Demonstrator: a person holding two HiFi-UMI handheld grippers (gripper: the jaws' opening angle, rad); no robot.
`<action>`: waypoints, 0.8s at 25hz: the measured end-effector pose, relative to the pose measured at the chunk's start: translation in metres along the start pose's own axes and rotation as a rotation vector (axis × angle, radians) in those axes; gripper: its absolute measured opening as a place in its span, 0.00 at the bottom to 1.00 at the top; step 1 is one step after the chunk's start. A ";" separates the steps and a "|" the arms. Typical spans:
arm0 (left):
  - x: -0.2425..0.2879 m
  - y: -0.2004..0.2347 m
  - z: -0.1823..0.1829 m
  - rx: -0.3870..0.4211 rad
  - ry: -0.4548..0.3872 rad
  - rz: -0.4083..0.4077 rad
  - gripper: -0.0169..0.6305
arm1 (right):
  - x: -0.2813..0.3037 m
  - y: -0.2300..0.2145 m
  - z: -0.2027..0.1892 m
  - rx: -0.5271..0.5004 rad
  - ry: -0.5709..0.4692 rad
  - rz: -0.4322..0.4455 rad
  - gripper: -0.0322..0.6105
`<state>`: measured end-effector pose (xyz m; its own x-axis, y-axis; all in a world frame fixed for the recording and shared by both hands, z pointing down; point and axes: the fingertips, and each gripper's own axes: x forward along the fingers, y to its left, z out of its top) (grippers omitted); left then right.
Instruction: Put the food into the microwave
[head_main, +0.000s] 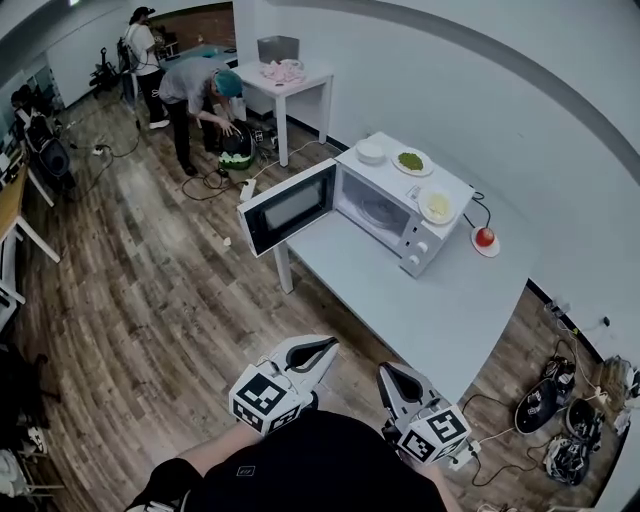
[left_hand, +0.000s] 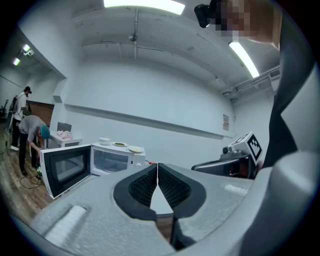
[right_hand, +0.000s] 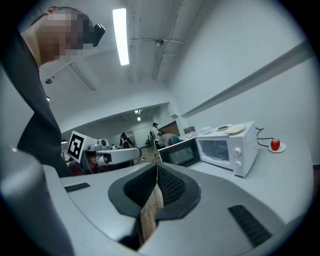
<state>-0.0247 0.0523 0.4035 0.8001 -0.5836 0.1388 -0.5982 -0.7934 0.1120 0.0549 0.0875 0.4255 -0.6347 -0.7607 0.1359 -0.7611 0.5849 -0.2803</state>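
Note:
A white microwave (head_main: 425, 232) stands on the grey table (head_main: 450, 310), and its door (head_main: 288, 208) hangs wide open to the left. On its top sit a white bowl (head_main: 370, 152), a plate of green food (head_main: 411, 162) and a plate of yellow food (head_main: 438, 205). A red fruit on a small plate (head_main: 485, 238) lies to the right of the microwave. My left gripper (head_main: 328, 346) and right gripper (head_main: 387, 371) are held side by side short of the table's near end. Both are shut and hold nothing. The left gripper view shows the microwave (left_hand: 116, 159) far ahead on the left.
A wooden floor lies to the left of the table. A small white table (head_main: 285, 82) stands at the back. Two people (head_main: 195, 95) are near it, one of them bent over. Cables and gear (head_main: 560, 420) lie on the floor at the right.

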 end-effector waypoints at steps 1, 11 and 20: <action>0.008 0.012 0.003 0.006 0.000 -0.007 0.05 | 0.012 -0.009 0.003 0.010 -0.001 -0.006 0.07; 0.067 0.095 0.017 0.037 0.049 -0.030 0.05 | 0.082 -0.059 0.005 0.084 0.036 -0.039 0.07; 0.139 0.136 0.034 0.078 0.044 -0.006 0.05 | 0.139 -0.117 0.034 0.059 -0.003 0.042 0.07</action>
<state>0.0065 -0.1421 0.4043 0.7999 -0.5720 0.1814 -0.5867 -0.8090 0.0362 0.0599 -0.0964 0.4450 -0.6651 -0.7371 0.1198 -0.7248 0.5985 -0.3414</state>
